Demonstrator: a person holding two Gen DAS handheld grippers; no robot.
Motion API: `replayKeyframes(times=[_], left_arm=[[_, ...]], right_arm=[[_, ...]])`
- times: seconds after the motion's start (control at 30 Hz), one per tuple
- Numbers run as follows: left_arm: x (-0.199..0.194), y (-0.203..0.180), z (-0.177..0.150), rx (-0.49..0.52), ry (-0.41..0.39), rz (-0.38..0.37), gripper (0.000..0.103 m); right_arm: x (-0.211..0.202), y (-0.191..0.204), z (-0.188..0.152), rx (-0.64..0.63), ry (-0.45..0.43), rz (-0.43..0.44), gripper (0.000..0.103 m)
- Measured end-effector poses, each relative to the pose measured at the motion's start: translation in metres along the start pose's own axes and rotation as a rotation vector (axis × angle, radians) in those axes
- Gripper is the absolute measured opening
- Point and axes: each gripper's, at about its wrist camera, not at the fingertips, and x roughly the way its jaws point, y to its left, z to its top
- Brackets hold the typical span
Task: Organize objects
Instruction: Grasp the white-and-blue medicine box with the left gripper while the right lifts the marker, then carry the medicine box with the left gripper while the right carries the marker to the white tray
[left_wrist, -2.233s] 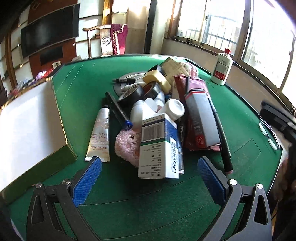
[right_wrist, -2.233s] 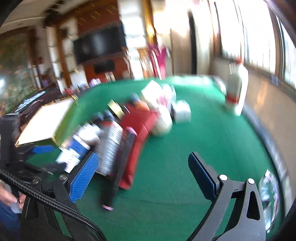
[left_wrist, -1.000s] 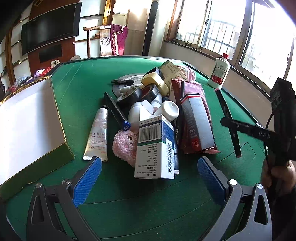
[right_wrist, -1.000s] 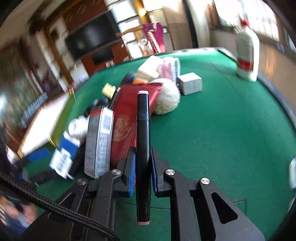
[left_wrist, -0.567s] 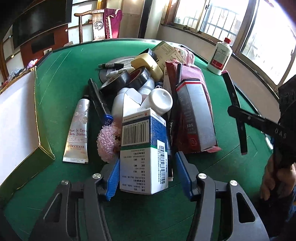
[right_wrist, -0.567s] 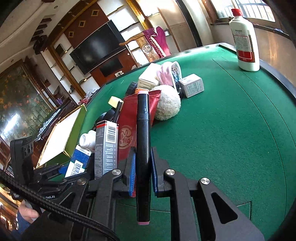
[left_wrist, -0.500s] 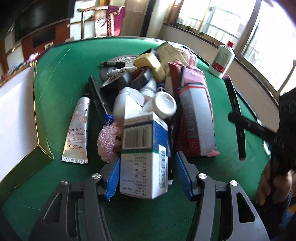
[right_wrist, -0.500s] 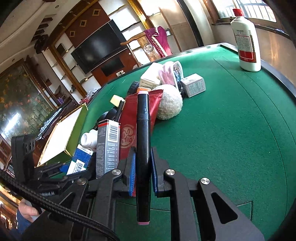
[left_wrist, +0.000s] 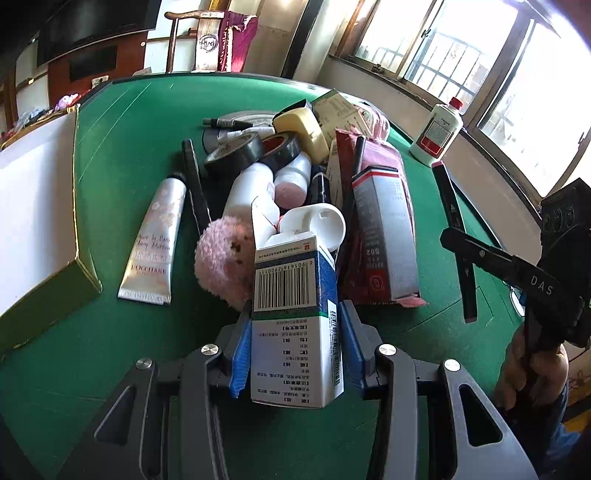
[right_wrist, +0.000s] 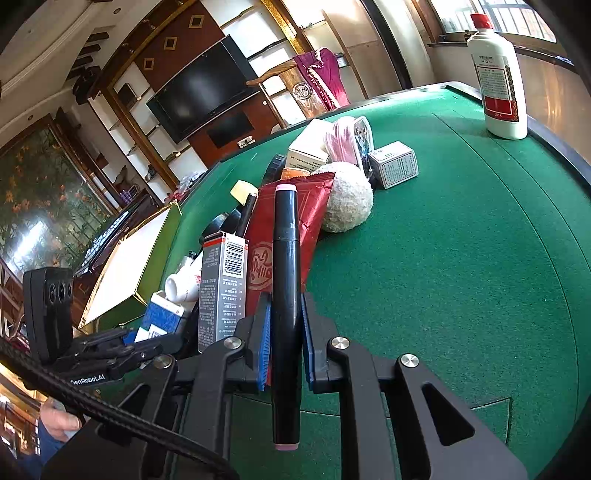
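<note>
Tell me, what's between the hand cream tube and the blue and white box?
In the left wrist view, a fluffy pink plush toy lies between the hand cream tube and the blue and white box; a black pen lies further back.

The left gripper (left_wrist: 295, 354), a black two-finger frame with blue ribbed pads, is pointed steeply downward, and its jaws have just been closing; both pads are now pressed against the sides of a blue-and-white carton (left_wrist: 295, 314), which is clamped between them. The right gripper (right_wrist: 286, 343), of the same black frame and blue pads, is tilted less steeply and is closed tightly on a slim black marker with pink ends (right_wrist: 285, 295), gripped around its middle with the barrel running forward along the fingers. In the left wrist view, a bare hand (left_wrist: 532, 373) is seen wrapped around the right gripper's handle.
</note>
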Motion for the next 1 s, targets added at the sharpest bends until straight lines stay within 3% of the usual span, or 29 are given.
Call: replayKeyframes(times=[0.17,0.3,0.43,0.67,1.0], left_arm=[[0.009,-0.007,0.000,0.021,0.039,0.040,0.038],[0.011,-0.013,-0.001,0.035,0.022,0.069,0.036],[0.004,-0.006,-0.007,0.003,0.013,0.031,0.029],[-0.019,0.004,-0.013,-0.049,-0.037,-0.021,0.029],[-0.032,0.004,-0.005,-0.042,-0.073,-0.054,0.029]], right_arm=[[0.001,0.003,0.000,-0.015,0.000,0.008,0.012],[0.002,0.001,0.000,-0.009,0.007,0.018,0.012],[0.002,-0.001,-0.001,0.003,0.007,0.027,0.012],[0.003,-0.002,-0.001,0.007,0.006,0.040,0.012],[0.006,-0.009,0.001,0.042,0.015,0.051,0.012]])
